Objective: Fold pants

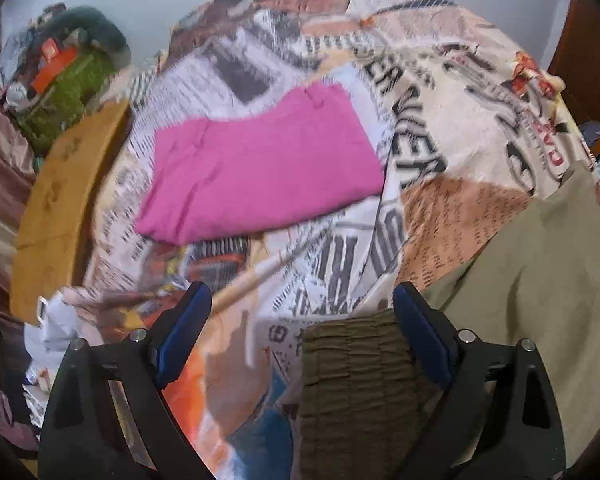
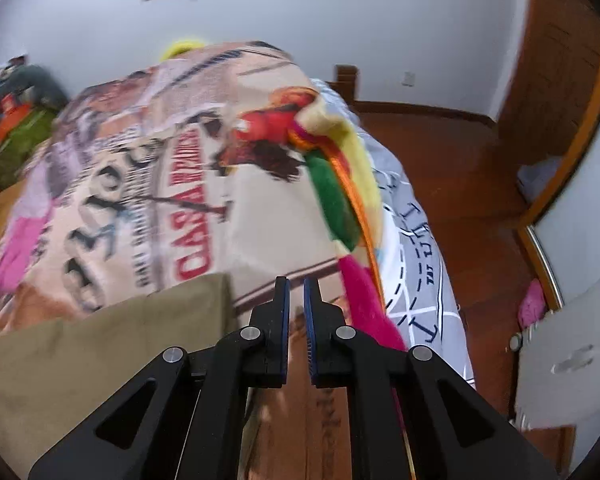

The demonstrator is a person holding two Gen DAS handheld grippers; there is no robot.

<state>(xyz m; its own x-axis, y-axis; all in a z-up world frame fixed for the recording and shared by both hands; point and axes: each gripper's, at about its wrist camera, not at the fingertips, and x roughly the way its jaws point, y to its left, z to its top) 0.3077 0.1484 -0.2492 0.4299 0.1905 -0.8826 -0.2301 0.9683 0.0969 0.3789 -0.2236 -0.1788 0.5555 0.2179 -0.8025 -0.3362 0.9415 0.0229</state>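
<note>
The olive pants (image 1: 540, 264) lie spread on the newsprint-patterned bedspread (image 1: 452, 92), their gathered waistband (image 1: 352, 380) nearest me and one leg running off to the right, so I judge the folding barely begun, with every fold left to make, while a pink garment (image 1: 260, 164) already lies folded farther up the bed. My left gripper (image 1: 302, 336) stands wide open over the waistband, its right pad beside the elastic but not pressing it, and my right gripper (image 2: 296, 320) is nearly closed on nothing, just off the pants' hem edge near the bedside
</note>
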